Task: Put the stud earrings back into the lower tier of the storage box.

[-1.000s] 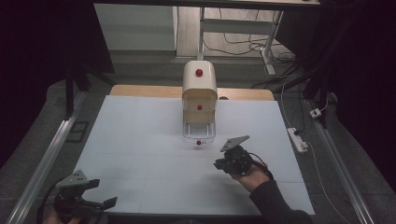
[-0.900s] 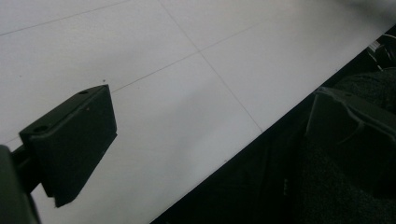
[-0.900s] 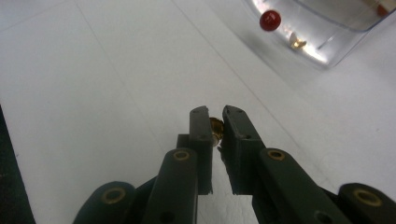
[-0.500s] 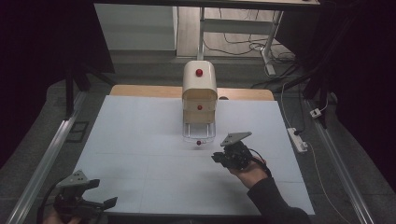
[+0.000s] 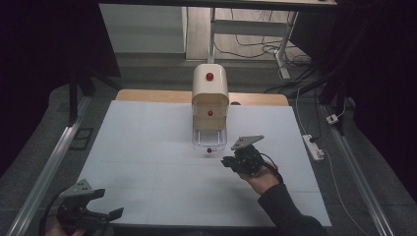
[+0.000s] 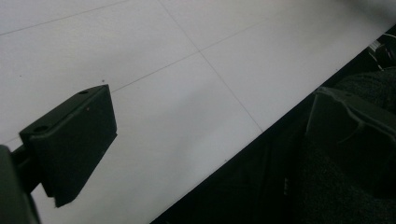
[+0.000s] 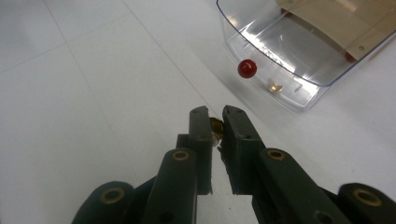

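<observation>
The right hand-held gripper (image 7: 215,122) clamps a small brass piece (image 7: 215,127) near the clear drawer (image 7: 280,65). Next: carry over rim, release. Left hand-held gripper (image 5: 101,204) idles, jaws wide.

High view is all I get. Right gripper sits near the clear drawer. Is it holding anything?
Observer: Yes. In the right gripper view the right gripper is shut on a small brass-coloured piece, pinched near the jaw tips.
Operator: Anything in the drawer already?
Observer: One similar brass-coloured piece lies inside the clear drawer, just behind the front wall and beside the red knob.
</observation>
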### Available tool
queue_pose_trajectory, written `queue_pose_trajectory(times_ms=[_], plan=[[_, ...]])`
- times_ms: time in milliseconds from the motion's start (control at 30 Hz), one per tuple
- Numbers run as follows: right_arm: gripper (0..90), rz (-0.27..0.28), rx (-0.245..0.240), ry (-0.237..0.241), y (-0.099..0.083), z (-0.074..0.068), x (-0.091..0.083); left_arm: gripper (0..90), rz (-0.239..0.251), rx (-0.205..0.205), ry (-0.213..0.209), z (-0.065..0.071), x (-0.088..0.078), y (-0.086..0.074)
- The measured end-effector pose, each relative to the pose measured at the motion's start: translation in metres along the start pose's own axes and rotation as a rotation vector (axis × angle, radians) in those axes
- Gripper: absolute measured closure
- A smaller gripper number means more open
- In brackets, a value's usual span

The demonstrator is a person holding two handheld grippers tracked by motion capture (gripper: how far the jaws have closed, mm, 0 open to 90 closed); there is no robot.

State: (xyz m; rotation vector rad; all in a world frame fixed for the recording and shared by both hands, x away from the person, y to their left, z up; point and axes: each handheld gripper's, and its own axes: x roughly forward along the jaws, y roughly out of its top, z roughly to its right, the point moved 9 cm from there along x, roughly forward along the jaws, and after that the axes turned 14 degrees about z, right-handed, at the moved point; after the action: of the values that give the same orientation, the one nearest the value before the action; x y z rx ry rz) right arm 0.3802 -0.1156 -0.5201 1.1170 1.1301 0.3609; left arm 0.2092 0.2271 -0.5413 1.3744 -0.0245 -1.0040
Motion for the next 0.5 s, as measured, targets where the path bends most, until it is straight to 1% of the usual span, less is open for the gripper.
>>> queue_pose_trajectory(times_ms=[200,233,400,500], plan=[[82.0,0.012,0.002,-0.01,0.003,0.004,0.003,1.3,-0.002,-0.001,0.002,0.0,0.0,0.0],[82.1,0.015,0.009,-0.014,0.003,0.005,0.003,1.3,-0.002,-0.001,0.003,0.0,0.001,0.0],[82.1,0.045,0.017,-0.028,0.012,0.013,0.008,1.3,-0.004,-0.001,0.004,0.0,0.001,0.0],[82.1,0.05,0.02,-0.028,0.014,0.015,0.01,1.2,-0.004,-0.002,0.005,0.0,0.001,0.0]])
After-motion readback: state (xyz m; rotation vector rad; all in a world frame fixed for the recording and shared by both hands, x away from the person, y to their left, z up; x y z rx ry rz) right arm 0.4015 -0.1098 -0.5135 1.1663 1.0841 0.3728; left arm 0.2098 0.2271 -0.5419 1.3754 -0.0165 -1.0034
